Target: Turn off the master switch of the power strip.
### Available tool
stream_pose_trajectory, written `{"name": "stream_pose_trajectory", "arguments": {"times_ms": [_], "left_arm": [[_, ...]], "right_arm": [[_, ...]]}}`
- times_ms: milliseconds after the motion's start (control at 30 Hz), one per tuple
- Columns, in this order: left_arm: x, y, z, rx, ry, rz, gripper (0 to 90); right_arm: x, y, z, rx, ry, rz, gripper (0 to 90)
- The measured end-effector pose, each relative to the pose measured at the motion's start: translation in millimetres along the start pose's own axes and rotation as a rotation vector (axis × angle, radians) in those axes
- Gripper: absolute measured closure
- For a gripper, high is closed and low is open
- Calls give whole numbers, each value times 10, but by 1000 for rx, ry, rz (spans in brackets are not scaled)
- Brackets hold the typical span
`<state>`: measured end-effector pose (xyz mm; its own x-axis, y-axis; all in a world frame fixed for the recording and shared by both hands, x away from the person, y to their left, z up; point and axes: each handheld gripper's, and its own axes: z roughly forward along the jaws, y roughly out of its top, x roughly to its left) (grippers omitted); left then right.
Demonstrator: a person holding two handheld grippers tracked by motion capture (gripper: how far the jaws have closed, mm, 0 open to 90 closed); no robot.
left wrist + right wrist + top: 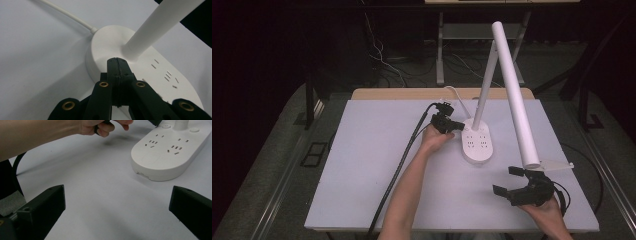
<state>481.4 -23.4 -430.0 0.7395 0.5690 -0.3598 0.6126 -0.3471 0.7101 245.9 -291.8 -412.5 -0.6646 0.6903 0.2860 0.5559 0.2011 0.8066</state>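
On the lamp base (pixel 105 47), left tool (pixel 117 61) pressed together; right tool (pixel 508 180) spread nearby.

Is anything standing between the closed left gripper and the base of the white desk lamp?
Nothing visible does. The left gripper, jaws shut, has its tips right over the rear of the lamp base, beside the foot of the lamp's stem. Whether the tips touch the base cannot be told. The right gripper stands open, well apart.

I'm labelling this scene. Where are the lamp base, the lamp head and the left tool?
lamp base (pixel 477 145): high view, flat top among the sockets.
lamp head (pixel 517 105): high view, middle of the long white bar.
left tool (pixel 116 62): left gripper view, shut tips.
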Motion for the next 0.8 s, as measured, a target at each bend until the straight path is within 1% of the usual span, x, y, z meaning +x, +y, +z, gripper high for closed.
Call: {"name": "stream_pose_trajectory", "arguments": {"times_ms": [33,133,200,267,300,367,433,467,500,533,567,600,667,700,733,800], "left_arm": [[-5,-7,-26,-10,-1,-2,900],[-6,-11,-129,-25,-4,25,900],[-13,-8,-203,-43,-2,28,900],[-49,-4,-267,-70,3,20,899],[-67,0,-306,-74,5,22,899],[-104,4,-386,-76,13,45,899],[-133,1,-472,-78,10,70,898],[-138,2,-526,-63,14,98,885],[-177,-5,-551,-88,15,74,860],[-195,-11,-589,-94,14,79,839],[-201,-17,-636,-85,17,101,824],[-222,-26,-670,-99,19,96,805],[-249,-42,-747,-110,21,103,753],[-269,-55,-786,-114,13,100,729],[-261,-62,-844,-90,11,136,708],[-279,-85,-931,-97,6,145,660]], "right_arm": [[-2,0,3,0,0,-3,0],[-4,1,2,2,-1,-4,0],[-4,1,2,3,-2,-1,0],[-3,1,2,2,-3,-2,0],[-5,1,5,3,-4,-6,0],[-5,2,6,4,-4,-3,0],[-4,2,8,3,-5,-2,0],[-4,2,8,3,-5,-2,0],[-4,2,8,2,-5,-3,0],[-4,1,8,2,-5,-3,0],[-4,2,8,2,-5,-3,0],[-3,2,9,2,-5,-3,0],[-3,2,9,1,-6,-2,0],[-3,2,8,0,-6,-1,0],[-5,1,7,2,-7,-4,0],[-4,-1,5,1,-6,-1,0]]}}
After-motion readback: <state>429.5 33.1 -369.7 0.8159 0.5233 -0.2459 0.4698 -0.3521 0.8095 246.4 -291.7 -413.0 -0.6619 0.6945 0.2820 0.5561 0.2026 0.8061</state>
